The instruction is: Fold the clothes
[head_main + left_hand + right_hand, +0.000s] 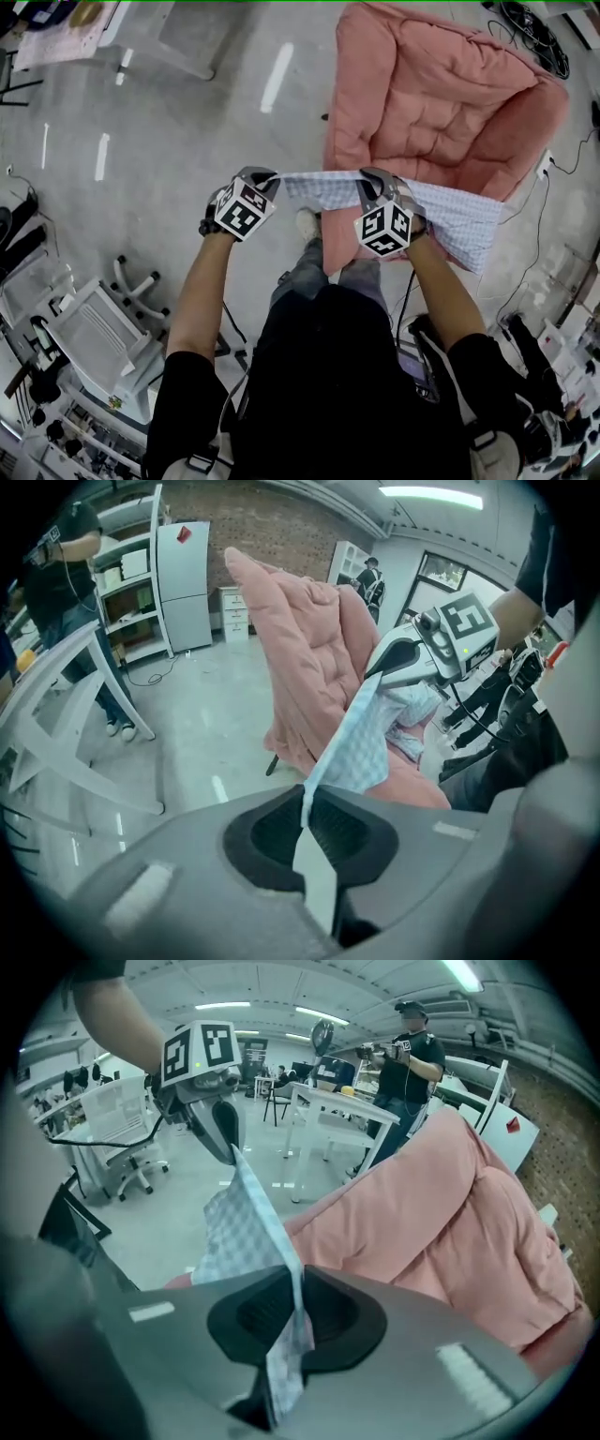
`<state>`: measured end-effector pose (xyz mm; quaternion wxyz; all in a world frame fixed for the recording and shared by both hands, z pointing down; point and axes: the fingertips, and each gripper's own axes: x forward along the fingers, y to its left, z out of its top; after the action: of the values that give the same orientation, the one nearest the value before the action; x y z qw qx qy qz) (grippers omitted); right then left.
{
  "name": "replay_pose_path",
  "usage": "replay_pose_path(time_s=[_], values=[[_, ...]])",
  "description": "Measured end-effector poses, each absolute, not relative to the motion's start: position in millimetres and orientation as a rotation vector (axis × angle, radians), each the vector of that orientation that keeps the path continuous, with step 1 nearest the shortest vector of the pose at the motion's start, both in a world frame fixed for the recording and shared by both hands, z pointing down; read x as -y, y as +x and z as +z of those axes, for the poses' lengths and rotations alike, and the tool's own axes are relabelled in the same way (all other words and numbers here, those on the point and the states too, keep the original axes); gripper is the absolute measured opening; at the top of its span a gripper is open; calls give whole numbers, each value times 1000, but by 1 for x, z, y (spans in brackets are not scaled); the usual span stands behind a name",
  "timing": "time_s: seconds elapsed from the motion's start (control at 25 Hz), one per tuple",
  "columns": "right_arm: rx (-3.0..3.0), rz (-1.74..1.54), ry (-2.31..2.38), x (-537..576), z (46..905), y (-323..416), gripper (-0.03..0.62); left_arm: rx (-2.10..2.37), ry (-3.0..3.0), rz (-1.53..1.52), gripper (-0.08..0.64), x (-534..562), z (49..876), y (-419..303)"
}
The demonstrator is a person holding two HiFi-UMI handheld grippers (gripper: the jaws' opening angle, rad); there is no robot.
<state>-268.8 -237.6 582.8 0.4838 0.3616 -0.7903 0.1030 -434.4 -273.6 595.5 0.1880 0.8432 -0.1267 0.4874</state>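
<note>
A light blue checked garment hangs stretched between my two grippers above the floor, in front of a pink quilt. My left gripper is shut on its left edge. My right gripper is shut on the cloth further right, and the rest drapes down to the right. In the left gripper view the checked garment runs from my jaws across to the right gripper. In the right gripper view the checked garment leads from my jaws to the left gripper.
A pink quilt is draped over a frame ahead of me. A white office chair stands at lower left. Cables lie at upper right. A person stands by white tables; another person stands near a white fridge.
</note>
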Motion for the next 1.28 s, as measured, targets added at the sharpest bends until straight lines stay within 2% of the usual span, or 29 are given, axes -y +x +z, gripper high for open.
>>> replay_pose_path(time_s=[0.28, 0.4, 0.64, 1.04, 1.28], values=[[1933, 309, 744, 261, 612, -268, 47, 343, 2251, 1417, 17, 303, 625, -434], [1940, 370, 683, 262, 619, -266, 112, 368, 2216, 1433, 23, 302, 630, -433], [1976, 421, 572, 258, 620, -273, 227, 438, 2189, 1418, 136, 304, 635, -434], [2058, 373, 583, 274, 596, -265, 233, 562, 2212, 1318, 141, 310, 612, -415], [2104, 362, 671, 284, 564, -237, 188, 664, 2243, 1234, 137, 316, 578, -388]])
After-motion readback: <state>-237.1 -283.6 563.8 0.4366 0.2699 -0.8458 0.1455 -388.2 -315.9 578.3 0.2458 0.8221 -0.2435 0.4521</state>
